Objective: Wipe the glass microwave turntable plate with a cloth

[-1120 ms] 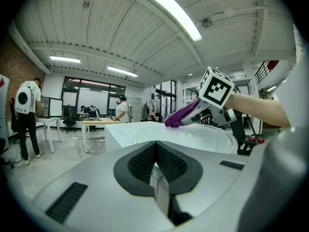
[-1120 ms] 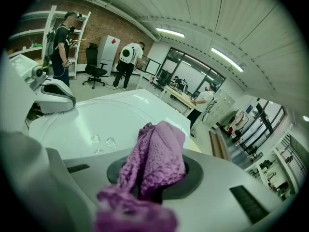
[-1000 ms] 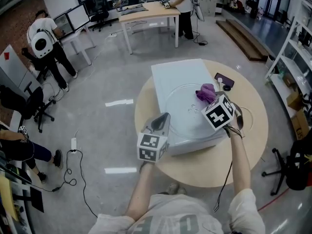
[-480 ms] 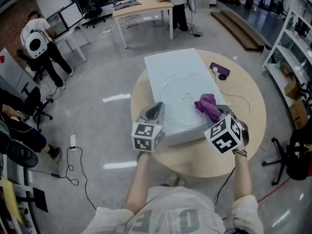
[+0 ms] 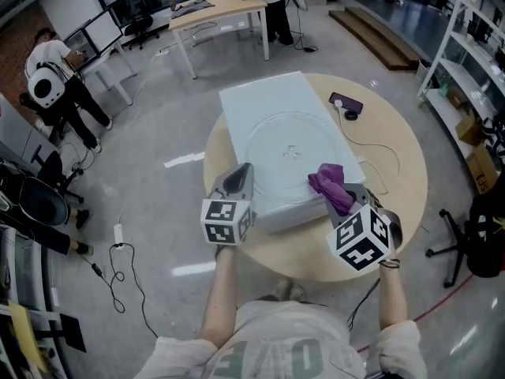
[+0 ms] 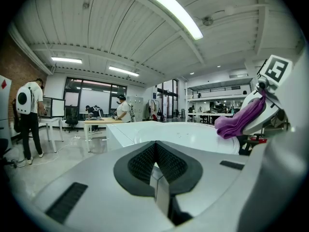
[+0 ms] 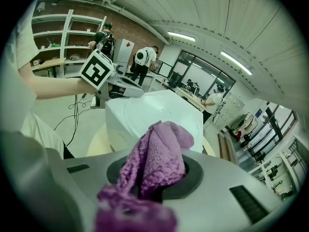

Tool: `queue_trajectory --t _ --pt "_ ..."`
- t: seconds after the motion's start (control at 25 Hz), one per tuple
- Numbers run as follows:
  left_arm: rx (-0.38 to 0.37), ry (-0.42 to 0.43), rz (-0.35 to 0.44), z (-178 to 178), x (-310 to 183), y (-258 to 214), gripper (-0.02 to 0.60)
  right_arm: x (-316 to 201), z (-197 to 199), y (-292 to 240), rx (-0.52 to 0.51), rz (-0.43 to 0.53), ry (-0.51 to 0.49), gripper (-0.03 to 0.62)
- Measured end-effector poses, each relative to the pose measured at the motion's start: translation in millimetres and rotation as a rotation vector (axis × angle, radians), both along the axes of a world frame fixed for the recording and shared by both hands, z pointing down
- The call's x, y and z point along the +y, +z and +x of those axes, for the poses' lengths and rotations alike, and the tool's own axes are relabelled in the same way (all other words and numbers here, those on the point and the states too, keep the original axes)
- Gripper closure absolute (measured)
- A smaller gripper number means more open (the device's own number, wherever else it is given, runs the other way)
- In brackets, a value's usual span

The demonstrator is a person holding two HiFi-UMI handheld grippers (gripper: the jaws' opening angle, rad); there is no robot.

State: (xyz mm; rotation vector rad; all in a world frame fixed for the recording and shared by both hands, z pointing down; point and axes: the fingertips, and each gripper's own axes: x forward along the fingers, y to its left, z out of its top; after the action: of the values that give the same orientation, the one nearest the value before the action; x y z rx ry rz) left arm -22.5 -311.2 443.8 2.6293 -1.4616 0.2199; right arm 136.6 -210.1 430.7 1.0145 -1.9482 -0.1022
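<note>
The glass turntable plate [image 5: 288, 150] lies flat on top of a white microwave [image 5: 252, 101] on a round wooden table [image 5: 398, 212]. My right gripper [image 5: 341, 197] is shut on a purple cloth [image 5: 330, 184] at the plate's near right rim. In the right gripper view the cloth [image 7: 157, 158] bulges up out of the jaws, with the plate [image 7: 145, 111] beyond it. My left gripper [image 5: 239, 174] is shut on nothing at the microwave's near left corner. In the left gripper view the cloth [image 6: 239, 120] hangs at the right over the plate [image 6: 193, 134].
A dark phone [image 5: 346, 103] with a white cable [image 5: 387, 152] lies on the table behind the microwave's right side. Shelving [image 5: 465, 69] and a black chair [image 5: 481, 243] stand at the right. People work at desks [image 5: 221, 6] far back on the left.
My right gripper has drawn the purple cloth from the plate's far right part toward me, to its near right rim. The left gripper stays by the near left corner.
</note>
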Motion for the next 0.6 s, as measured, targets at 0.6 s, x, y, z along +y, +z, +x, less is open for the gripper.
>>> queue_trajectory --t 0.6 --pt "0.003 0.008 -0.002 5.4 0.1 0.9 0.58 -140.4 0.4 -69.9 -0.133 0.147 0.054 0.545"
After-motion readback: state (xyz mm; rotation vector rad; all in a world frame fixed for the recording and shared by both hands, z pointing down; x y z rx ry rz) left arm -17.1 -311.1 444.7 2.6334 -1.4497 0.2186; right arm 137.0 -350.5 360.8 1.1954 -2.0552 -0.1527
